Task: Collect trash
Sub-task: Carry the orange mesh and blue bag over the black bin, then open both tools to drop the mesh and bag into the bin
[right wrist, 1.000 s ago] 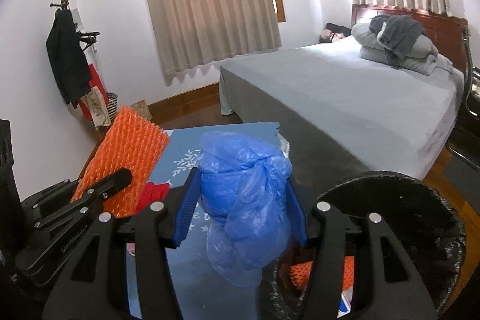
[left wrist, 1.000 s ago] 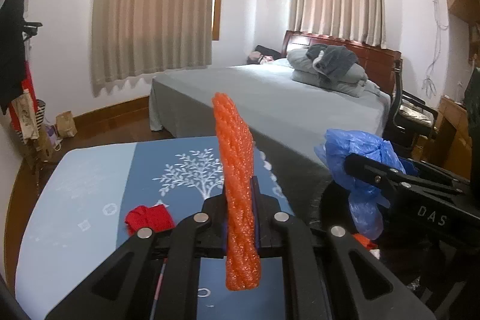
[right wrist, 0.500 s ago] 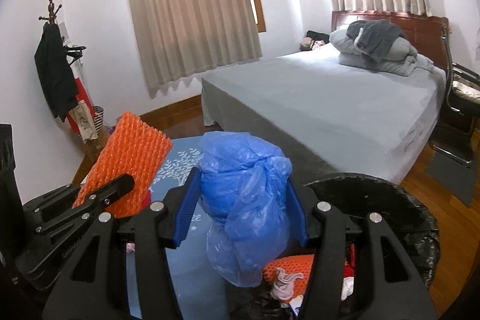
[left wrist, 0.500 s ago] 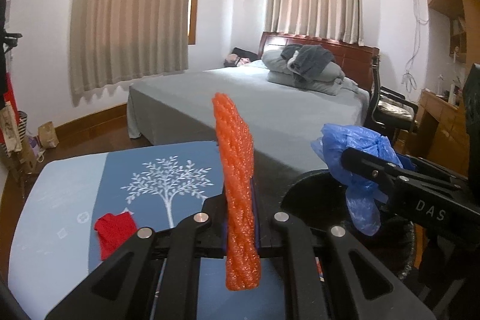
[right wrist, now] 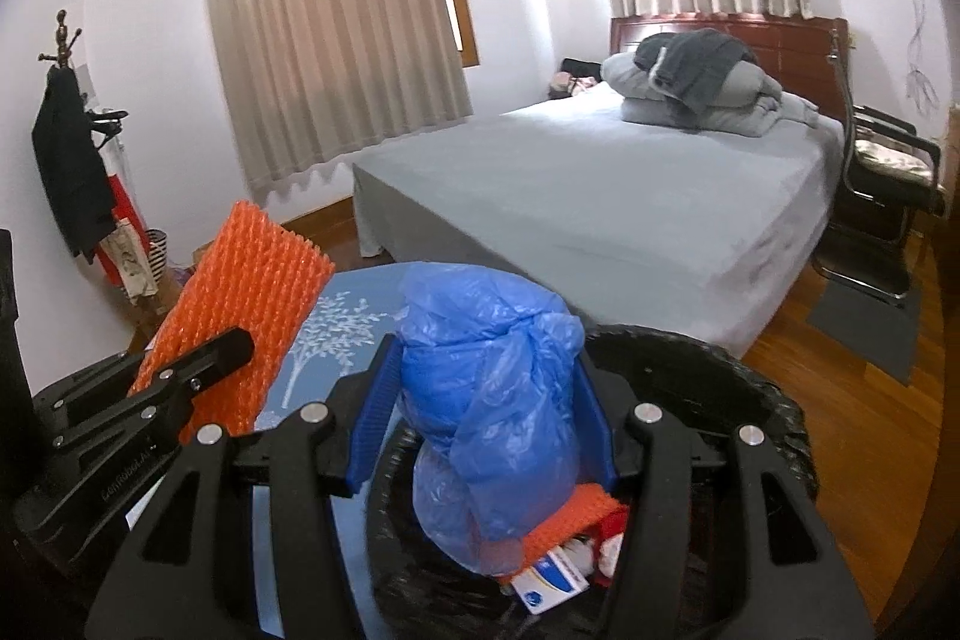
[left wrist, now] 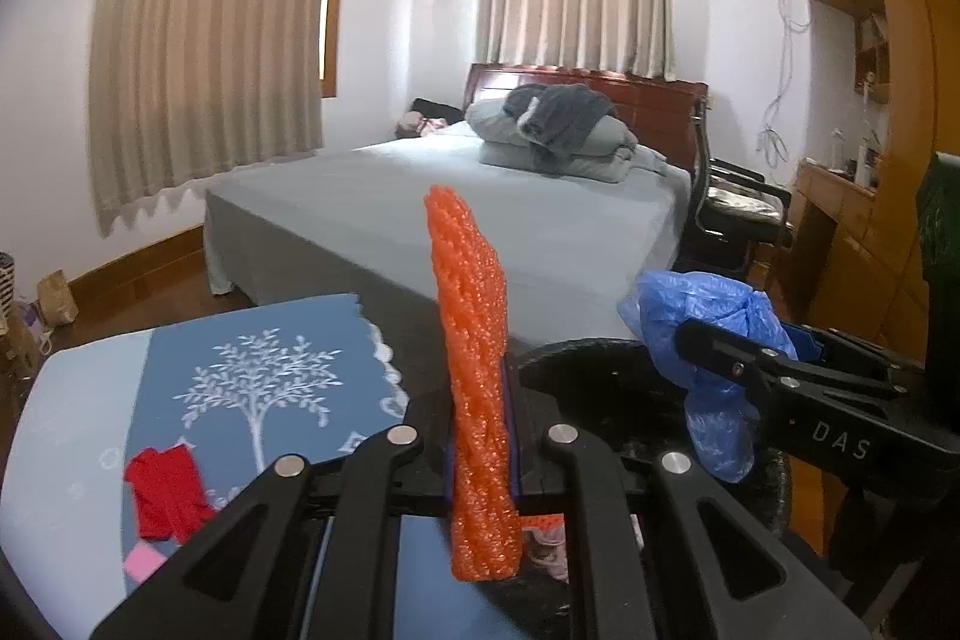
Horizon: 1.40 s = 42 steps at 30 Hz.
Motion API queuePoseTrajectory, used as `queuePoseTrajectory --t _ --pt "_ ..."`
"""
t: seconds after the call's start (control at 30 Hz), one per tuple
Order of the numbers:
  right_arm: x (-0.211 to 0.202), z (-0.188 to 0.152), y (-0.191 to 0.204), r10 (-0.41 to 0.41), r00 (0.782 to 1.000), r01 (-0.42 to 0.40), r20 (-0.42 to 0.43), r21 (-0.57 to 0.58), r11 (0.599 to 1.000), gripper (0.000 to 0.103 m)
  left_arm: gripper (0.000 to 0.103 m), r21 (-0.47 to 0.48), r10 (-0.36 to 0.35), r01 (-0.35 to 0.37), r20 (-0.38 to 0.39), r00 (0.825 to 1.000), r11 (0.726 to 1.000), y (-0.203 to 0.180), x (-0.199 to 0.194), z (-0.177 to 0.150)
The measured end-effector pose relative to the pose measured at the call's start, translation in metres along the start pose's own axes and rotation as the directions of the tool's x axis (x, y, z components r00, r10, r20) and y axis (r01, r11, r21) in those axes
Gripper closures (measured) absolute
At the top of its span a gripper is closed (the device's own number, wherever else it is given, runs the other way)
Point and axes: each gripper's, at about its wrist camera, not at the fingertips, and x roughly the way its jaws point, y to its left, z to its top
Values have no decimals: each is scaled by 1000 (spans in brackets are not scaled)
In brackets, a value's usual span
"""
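My left gripper [left wrist: 480, 436] was clamped tight on an orange foam net [left wrist: 474, 370], which stood nearly upright between the pads, its top rising above them and its bottom end hanging below. To my right, the right gripper [left wrist: 738, 346] held a crumpled blue plastic bag [left wrist: 696, 322] above the rim of a black-lined trash bin [left wrist: 576, 358]. On the blue tablecloth [left wrist: 180, 370] with its white tree print lay a scrap of red wrapper [left wrist: 165, 490], with a pink scrap [left wrist: 144, 562] just beside it. Beyond stood a grey bed [left wrist: 480, 208] with folded bedding at its head.
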Motion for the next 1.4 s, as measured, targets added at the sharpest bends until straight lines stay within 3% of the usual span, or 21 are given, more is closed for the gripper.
queuePoseTrajectory --t 0.67,1.27,1.33,1.4 --pt "-11 -27 -72 -123 992 124 -29 49 991 50 91 76 -125 129 -55 991 989 -65 47 -12" --pt "24 -40 -104 -140 986 146 -91 70 987 49 91 85 -139 152 -143 980 985 -80 103 -24" --pt "29 -42 -108 -137 985 145 -100 71 987 48 91 83 -149 163 -154 977 983 -80 107 -24" --pt "32 -43 -111 -145 984 152 -102 71 986 38 86 82 -153 168 -164 975 982 -79 110 -25"
